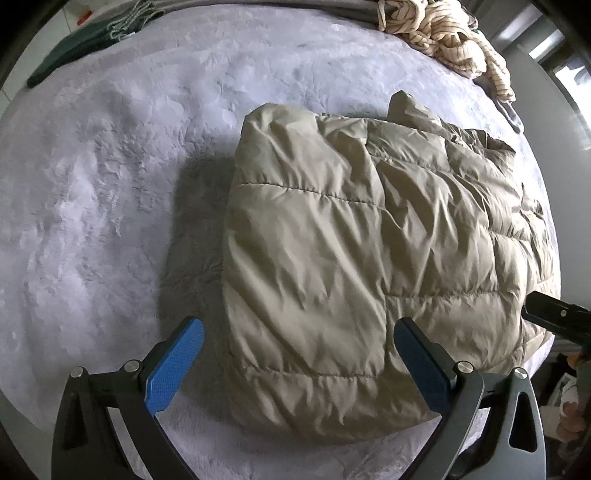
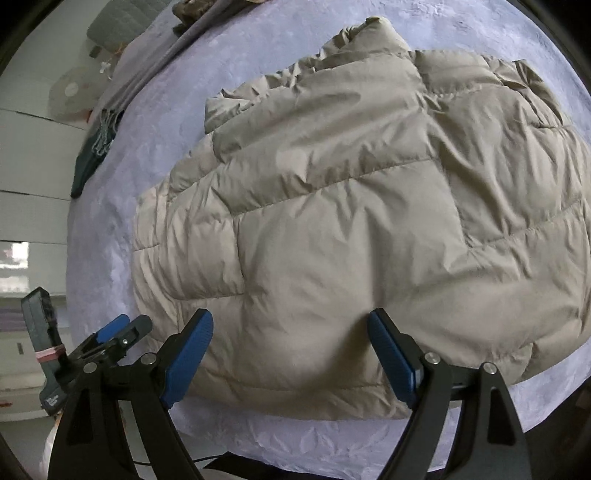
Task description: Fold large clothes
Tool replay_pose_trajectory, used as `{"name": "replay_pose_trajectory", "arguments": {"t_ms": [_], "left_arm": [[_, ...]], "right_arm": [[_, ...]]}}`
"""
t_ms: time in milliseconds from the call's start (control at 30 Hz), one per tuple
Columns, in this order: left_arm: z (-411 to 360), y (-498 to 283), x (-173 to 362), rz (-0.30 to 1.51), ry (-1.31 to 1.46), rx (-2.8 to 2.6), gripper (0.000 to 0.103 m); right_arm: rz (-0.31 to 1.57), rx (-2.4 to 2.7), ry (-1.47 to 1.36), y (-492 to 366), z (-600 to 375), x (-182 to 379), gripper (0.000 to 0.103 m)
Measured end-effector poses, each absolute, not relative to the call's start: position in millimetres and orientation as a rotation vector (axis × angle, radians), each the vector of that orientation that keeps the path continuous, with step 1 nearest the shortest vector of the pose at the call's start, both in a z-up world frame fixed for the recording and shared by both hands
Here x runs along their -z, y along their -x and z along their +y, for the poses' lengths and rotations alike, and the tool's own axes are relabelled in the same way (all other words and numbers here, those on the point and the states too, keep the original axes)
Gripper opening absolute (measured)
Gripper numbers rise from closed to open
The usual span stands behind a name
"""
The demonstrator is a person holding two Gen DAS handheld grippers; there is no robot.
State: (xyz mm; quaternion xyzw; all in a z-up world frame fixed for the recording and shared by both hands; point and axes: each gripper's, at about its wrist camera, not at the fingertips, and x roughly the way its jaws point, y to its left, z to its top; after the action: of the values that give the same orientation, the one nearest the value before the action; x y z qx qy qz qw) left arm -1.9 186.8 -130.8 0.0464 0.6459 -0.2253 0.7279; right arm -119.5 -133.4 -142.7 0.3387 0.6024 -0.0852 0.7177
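Left gripper (image 1: 298, 325), black frame with two blue textured pads, is sitting wide open, gripping nothing. Its left pad (image 1: 173, 363) is hanging over bare blanket just off the jacket's left edge; its right pad (image 1: 421, 360) is hovering over the jacket's near portion. Can't tell whether that pad is touching fabric.

Right gripper (image 2: 290, 317), same build, two blue pads, is also spread wide and gripping nothing. Both its fingers are sitting over the jacket's near hem; contact is unclear.

One beige quilted puffer jacket (image 2: 351, 206) is lying folded into a rough rectangular bundle on the pale lavender plush blanket (image 1: 110, 184), one blanket covering the whole bed surface. In the left wrist view the jacket (image 1: 351, 240) is filling the centre and right, with its collar end pointing away from the grippers.

In the right wrist view the left gripper's tip (image 2: 118, 332) is showing just left of the jacket's near corner. In the left wrist view the right gripper's black tip (image 1: 554, 317) is poking in at the jacket's right edge.

Beyond the jacket: one cream striped crumpled garment (image 1: 443, 33) is lying past its far right side, well apart. One dark green fringed cloth (image 1: 81, 40) is lying far left of the jacket at the blanket edge.
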Motion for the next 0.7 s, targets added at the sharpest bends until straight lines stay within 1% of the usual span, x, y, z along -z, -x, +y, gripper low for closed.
{"name": "replay_pose_trajectory", "arguments": {"t_ms": [100,333,533,700], "left_arm": [[190,-3,133,1.427,-0.081,0.525,0.103],[210,-27,147,1.484,0.064,0.635,0.103],[223,-48,193,1.619,0.294,0.813,0.103],[199,-61,226,1.688,0.377,0.918,0.103]], "right_arm": [[1.341,0.2,-0.748,119,-130,146,0.088],[1.346,0.217,-0.752,118,-130,150,0.088],[1.355,0.222,-0.738,117,-131,154,0.088],[1.37,0.23,-0.723,112,-125,160,0.088]]}}
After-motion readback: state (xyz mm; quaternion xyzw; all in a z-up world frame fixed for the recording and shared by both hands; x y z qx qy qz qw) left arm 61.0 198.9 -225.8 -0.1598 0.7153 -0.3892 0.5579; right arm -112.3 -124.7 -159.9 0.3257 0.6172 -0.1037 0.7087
